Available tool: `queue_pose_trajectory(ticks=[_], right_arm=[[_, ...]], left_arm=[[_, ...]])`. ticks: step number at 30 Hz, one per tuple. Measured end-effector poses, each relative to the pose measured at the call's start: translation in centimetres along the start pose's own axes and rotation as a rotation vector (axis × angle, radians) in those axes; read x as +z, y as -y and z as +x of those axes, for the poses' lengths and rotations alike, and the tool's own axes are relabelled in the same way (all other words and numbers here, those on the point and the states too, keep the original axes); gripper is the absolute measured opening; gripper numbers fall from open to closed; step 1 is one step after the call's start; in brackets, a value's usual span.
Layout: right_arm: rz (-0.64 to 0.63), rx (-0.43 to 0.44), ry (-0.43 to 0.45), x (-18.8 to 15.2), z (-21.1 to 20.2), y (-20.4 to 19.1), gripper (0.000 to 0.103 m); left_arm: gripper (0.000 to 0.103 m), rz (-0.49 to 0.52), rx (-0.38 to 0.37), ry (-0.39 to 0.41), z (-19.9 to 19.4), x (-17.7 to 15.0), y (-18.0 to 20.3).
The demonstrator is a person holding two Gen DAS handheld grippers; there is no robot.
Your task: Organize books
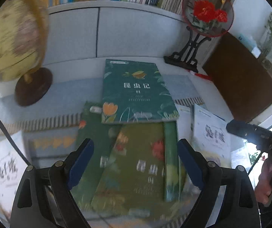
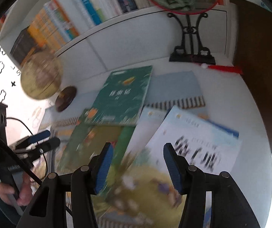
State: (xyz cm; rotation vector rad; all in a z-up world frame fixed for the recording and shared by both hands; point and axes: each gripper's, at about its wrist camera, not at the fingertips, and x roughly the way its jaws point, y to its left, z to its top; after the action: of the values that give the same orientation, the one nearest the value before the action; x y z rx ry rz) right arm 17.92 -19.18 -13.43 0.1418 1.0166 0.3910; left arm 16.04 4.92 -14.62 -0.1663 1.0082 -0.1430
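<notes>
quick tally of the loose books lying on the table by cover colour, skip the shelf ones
green paperback books with flower print: 3
white paperback books with black brush lettering: 2
total: 5 clearly visible; more may be hidden under the overlapping pile

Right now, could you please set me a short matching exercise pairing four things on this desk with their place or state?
Things:
1. globe
2. round red-flower fan on its black stand
3. dark green book
4. left gripper

Descriptions:
A. lies flat, overlapping the far edge of another green book
B. stands at the desk's far right, before the shelf of books
C. jaws wide apart, nothing between the pads
D. stands on a round brown base at the left

Pairs: 1-D, 2-B, 3-A, 4-C
</notes>
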Motion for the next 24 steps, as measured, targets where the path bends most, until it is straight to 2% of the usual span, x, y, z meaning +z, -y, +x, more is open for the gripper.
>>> queue_pose_trajectory(ticks=[2, 6, 10, 12, 17, 20, 24], right_arm=[[0.0, 0.011, -0.01, 1.3, 1.1, 0.4, 0.054], [-0.027, 0.028, -0.049, 4.8, 4.9, 0.1, 0.054], [-0.03, 0.02, -0.096, 6.6, 9.1, -0.3, 0.054], [-0.024, 0.003, -0.105, 7.3, 11.0, -0.3, 0.054], [-0.045, -0.028, -0.093, 8.7, 13.6, -0.2, 0.054], [-0.064, -0.035, -0.103, 8.8, 14.8, -0.5, 0.054], [-0.085, -0.039, -0.108, 8.4, 15.9, -0.7, 0.052]], left_arm=[[0.088, -0.012, 0.02, -0.007, 1.6, 1.0, -0.1], [0.088, -0.064, 0.012, -0.033, 4.4, 2.7, -1.4], [0.088, -0.116, 0.008, -0.066, 7.3, 3.7, -3.0], [0.088, -0.124, 0.029, -0.068, 8.1, 3.9, -3.5], [0.088, -0.158, 0.043, -0.079, 9.9, 4.0, -4.5], [0.088, -0.169, 0.018, -0.094, 10.6, 3.9, -4.8], [0.088, -0.14, 0.008, -0.095, 11.2, 3.9, -4.4]])
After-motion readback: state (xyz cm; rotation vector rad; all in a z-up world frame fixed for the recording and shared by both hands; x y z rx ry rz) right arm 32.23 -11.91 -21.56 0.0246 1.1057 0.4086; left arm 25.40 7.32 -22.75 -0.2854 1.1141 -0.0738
